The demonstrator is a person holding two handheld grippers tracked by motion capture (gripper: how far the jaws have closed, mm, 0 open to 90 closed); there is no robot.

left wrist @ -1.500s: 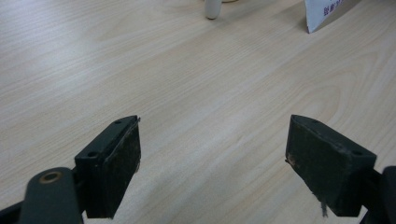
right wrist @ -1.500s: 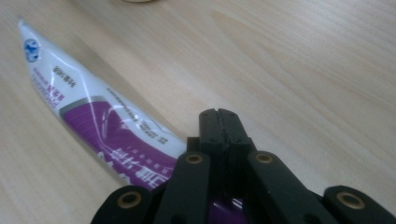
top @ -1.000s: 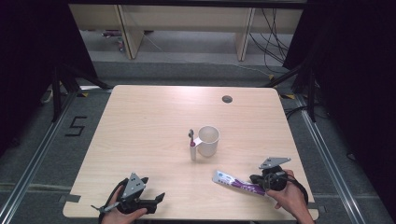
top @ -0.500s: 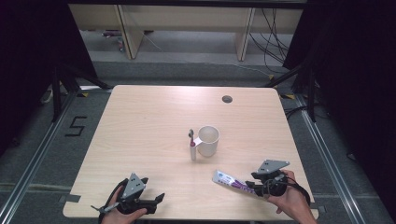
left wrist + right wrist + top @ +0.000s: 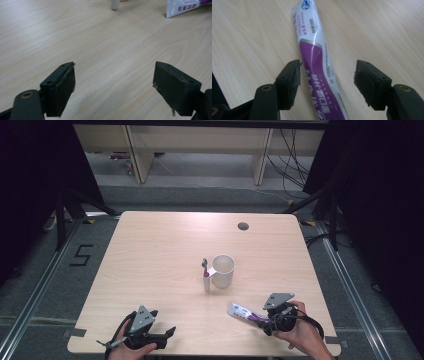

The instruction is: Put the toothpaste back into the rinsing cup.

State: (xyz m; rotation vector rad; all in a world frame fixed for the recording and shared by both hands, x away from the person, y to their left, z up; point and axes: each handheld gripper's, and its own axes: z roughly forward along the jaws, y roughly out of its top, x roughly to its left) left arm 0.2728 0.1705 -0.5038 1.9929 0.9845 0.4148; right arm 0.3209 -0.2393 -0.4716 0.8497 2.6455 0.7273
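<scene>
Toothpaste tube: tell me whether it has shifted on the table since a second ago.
No. The toothpaste tube lies at the same spot relative to the mug; the right gripper has just opened around it.

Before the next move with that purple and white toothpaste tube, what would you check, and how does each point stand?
1. Purple and white toothpaste tube lies flat on the light wooden table: ok.
2. Right gripper has just been opening, tube between its jaws, pads off it: ok.
3. Left gripper open, nothing between its jaws: ok.
4. White cup upright, apart from tube: ok.
5. Toothbrush stands beside cup: ok.
6. Tube cap shut: cannot tell.
</scene>
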